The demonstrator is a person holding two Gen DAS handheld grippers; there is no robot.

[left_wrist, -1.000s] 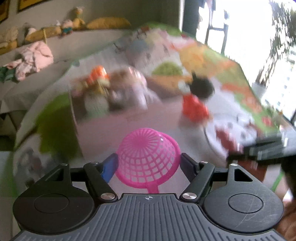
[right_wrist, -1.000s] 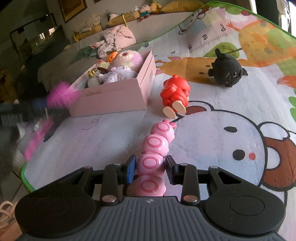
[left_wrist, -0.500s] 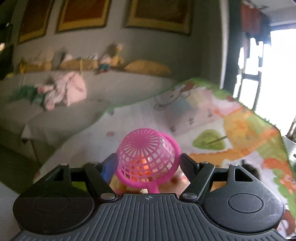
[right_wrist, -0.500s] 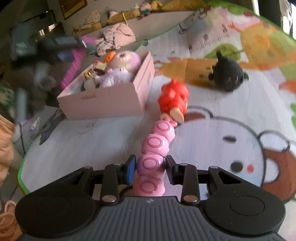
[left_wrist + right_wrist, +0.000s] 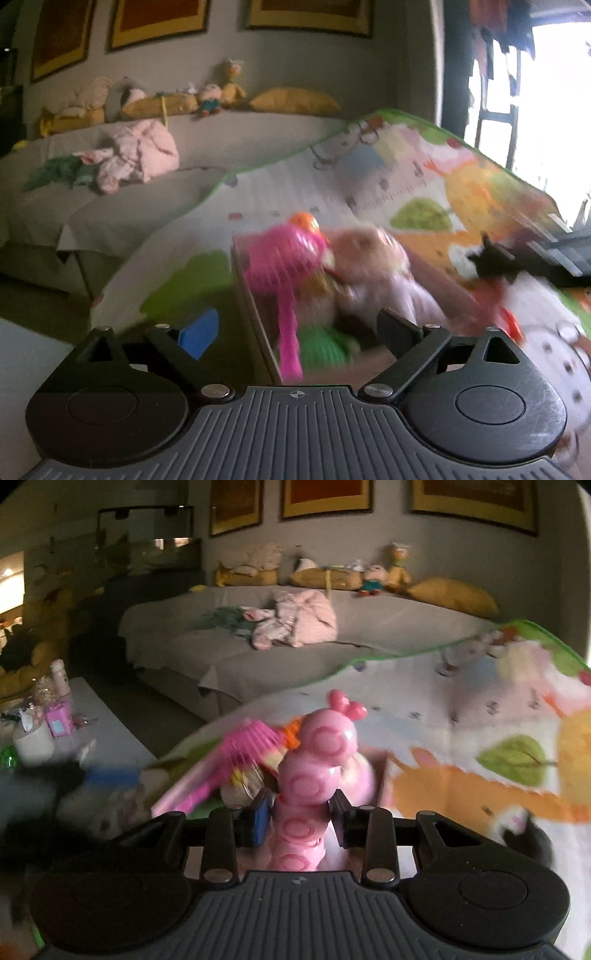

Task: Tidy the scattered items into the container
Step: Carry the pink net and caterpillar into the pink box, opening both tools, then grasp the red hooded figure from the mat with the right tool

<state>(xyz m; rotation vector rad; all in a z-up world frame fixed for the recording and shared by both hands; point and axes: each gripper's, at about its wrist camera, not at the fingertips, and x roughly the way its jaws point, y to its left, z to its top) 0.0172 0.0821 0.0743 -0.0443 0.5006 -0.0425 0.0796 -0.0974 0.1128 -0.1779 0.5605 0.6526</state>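
My left gripper (image 5: 295, 332) is open above the pink box (image 5: 255, 306). The pink mesh scoop (image 5: 284, 266) lies free in the box, its handle pointing toward me, beside a pale plush doll (image 5: 373, 273) and a green toy (image 5: 321, 343). My right gripper (image 5: 299, 819) is shut on the pink caterpillar toy (image 5: 314, 771) and holds it upright in the air just before the box (image 5: 380, 775). The scoop also shows in the right wrist view (image 5: 243, 749). Both views are blurred.
A black plush (image 5: 491, 258) and a red toy (image 5: 495, 302) lie on the patterned play mat (image 5: 369, 184) right of the box. A grey sofa (image 5: 258, 653) with pink clothes stands behind. A low white table (image 5: 92, 731) with bottles is at the left.
My left gripper opened and let the pink scoop drop into the box. My right gripper lifted the caterpillar off the mat and carried it toward the box.
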